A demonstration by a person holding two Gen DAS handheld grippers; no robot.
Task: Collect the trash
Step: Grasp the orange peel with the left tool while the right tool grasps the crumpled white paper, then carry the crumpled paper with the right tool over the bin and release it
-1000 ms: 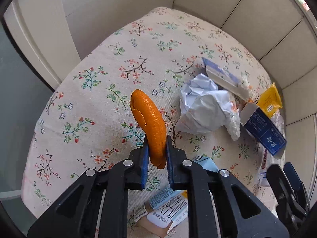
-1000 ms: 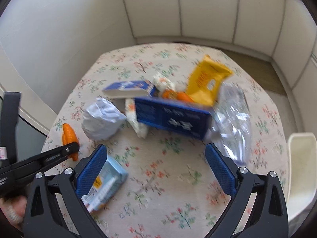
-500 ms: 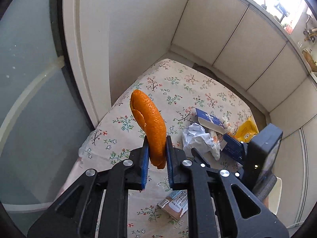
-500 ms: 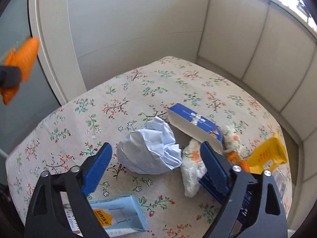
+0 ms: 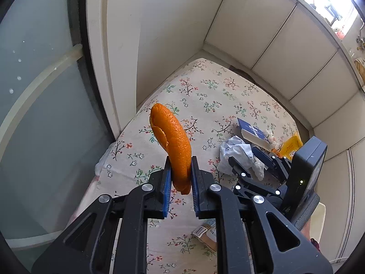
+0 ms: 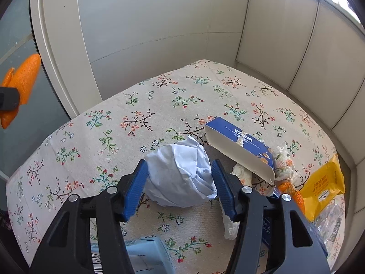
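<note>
My left gripper (image 5: 180, 166) is shut on a curved piece of orange peel (image 5: 173, 137) and holds it upright, high above the floral tablecloth (image 5: 205, 100). The same peel (image 6: 25, 77) shows at the left edge of the right wrist view. My right gripper (image 6: 179, 175) is low over the table with its jaws closing around a crumpled white paper ball (image 6: 178, 157). Both blue pads touch the ball's sides. In the left wrist view the right gripper (image 5: 249, 158) reaches down onto that paper ball (image 5: 235, 143).
Just right of the paper lie an open blue box (image 6: 239, 146), wadded tissue (image 6: 282, 159), a yellow packet (image 6: 324, 182) and clear plastic wrap (image 6: 330, 219). A light blue carton (image 6: 148, 255) lies under my right gripper. A white bin (image 5: 318, 217) stands off the table's right side. Walls close in behind.
My left gripper rose well above the table with the peel. My right gripper swung left from the blue box to the paper ball, dropped, and its jaws narrowed onto the ball.
</note>
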